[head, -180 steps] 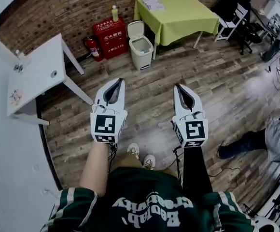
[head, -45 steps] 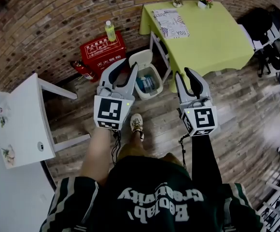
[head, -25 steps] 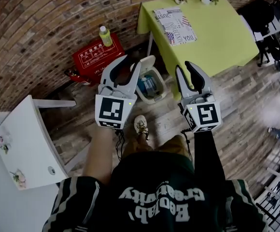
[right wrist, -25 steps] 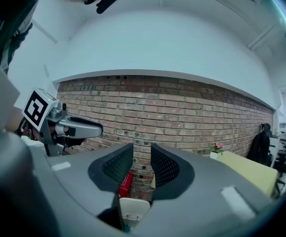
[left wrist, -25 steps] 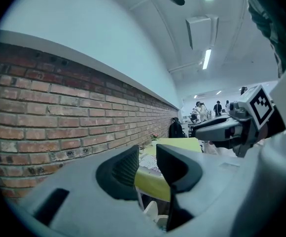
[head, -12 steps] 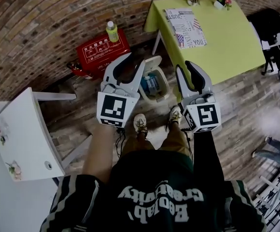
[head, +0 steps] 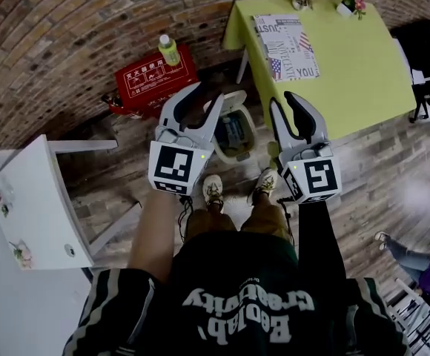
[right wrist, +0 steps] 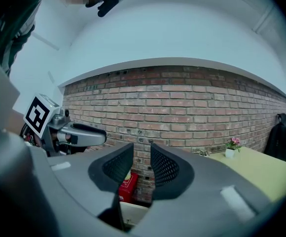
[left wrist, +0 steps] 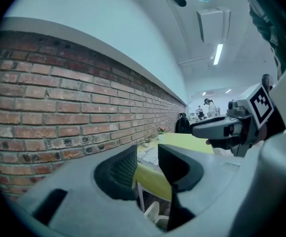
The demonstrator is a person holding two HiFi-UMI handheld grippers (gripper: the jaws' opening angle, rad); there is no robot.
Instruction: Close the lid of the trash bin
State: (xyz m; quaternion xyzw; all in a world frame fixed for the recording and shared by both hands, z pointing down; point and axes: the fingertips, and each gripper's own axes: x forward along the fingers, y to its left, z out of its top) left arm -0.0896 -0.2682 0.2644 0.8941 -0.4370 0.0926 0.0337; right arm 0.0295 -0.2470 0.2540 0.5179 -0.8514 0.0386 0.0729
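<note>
Two grippers held level over the trash bin, neither touching it. Left gripper: jaws apart and just been opening further, nothing between the pads. Right gripper: jaws apart, likewise empty.

Bin: white, on the floor directly beyond the person's shoes, between the two grippers in the head view. Lid is up, standing at the bin's far edge; some contents show inside, too small to identify.

Surroundings:
- Floor: wood planks, mixed grey-brown.
- Far wall: red-brown brick with a white wall above it, as seen in both gripper views.
- Right of the bin, just beside it: table with a yellow-green cloth, carrying a printed paper and a small flower pot.
- Left of the bin, against the wall: red cabinet with a bottle on top.
- Near left: white table.
</note>
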